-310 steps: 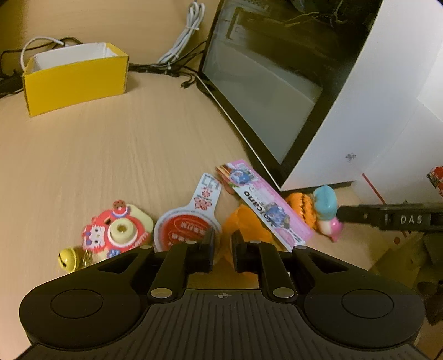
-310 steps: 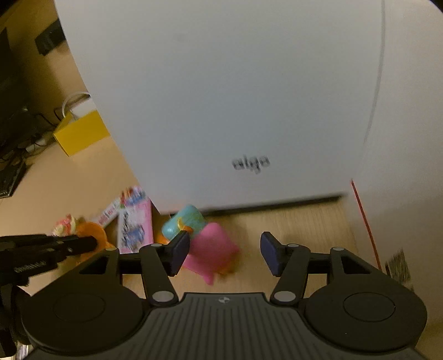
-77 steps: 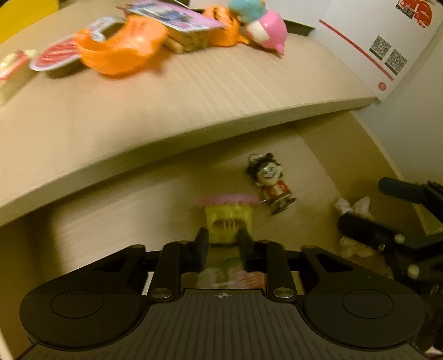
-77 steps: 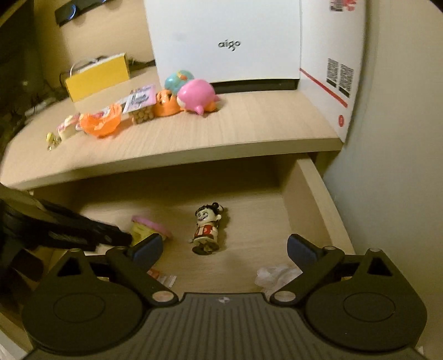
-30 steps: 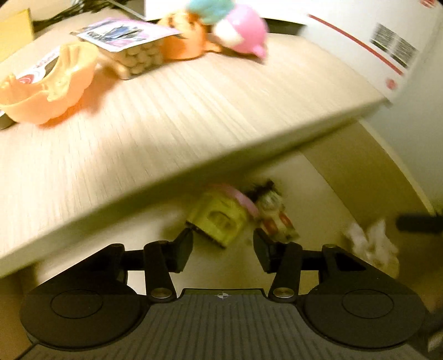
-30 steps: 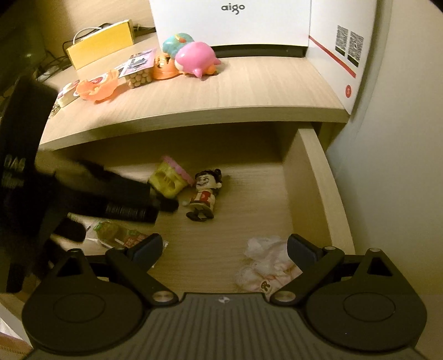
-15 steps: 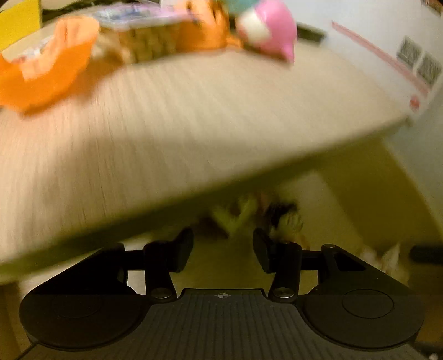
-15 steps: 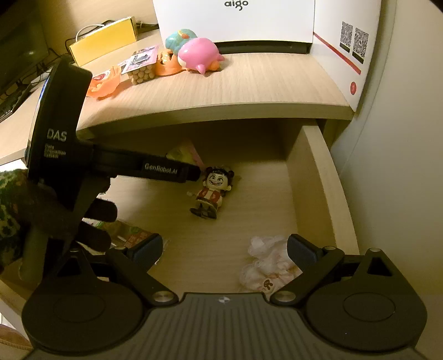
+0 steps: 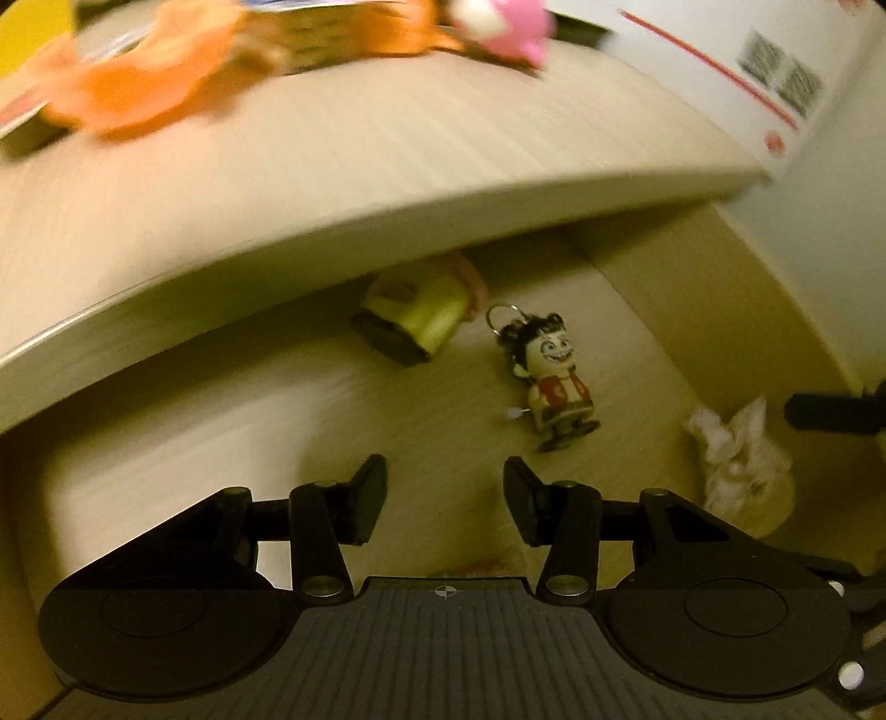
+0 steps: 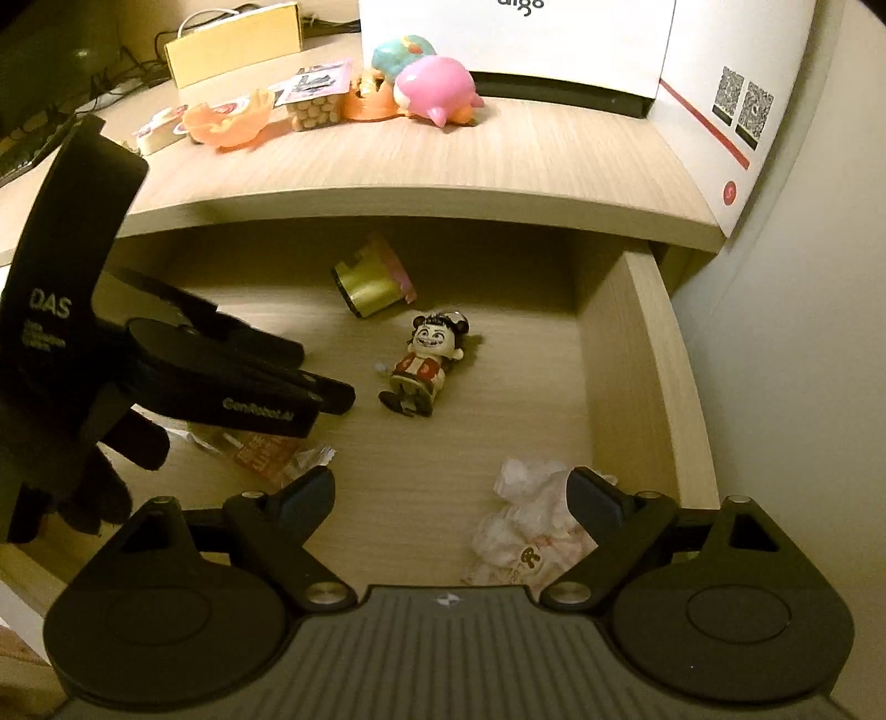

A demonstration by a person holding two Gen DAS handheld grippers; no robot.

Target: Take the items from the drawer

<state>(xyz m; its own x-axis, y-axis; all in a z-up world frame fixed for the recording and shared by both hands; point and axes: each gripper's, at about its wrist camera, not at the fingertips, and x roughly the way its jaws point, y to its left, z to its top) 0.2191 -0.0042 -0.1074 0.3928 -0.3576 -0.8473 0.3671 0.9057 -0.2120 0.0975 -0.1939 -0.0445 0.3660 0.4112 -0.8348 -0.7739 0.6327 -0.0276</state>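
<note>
Both grippers hovered over the drawer (image 10: 620, 343), empty: left gripper (image 9: 443, 487) and right gripper (image 10: 451, 498) jaws closing on nothing; figurine (image 10: 423, 363) lay untouched.

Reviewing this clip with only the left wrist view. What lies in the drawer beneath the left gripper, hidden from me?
Observer: A crinkled snack wrapper lies on the floor of the drawer under the left gripper, whose empty jaws are closing.
Operator: And the right gripper? I see only a black tip.
Observer: It hangs over the drawer's front right, jaws closing on nothing yet; the crumpled white bag lies below them.
Operator: What's behind the pink toy?
Observer: A teal toy, close against it.
</note>
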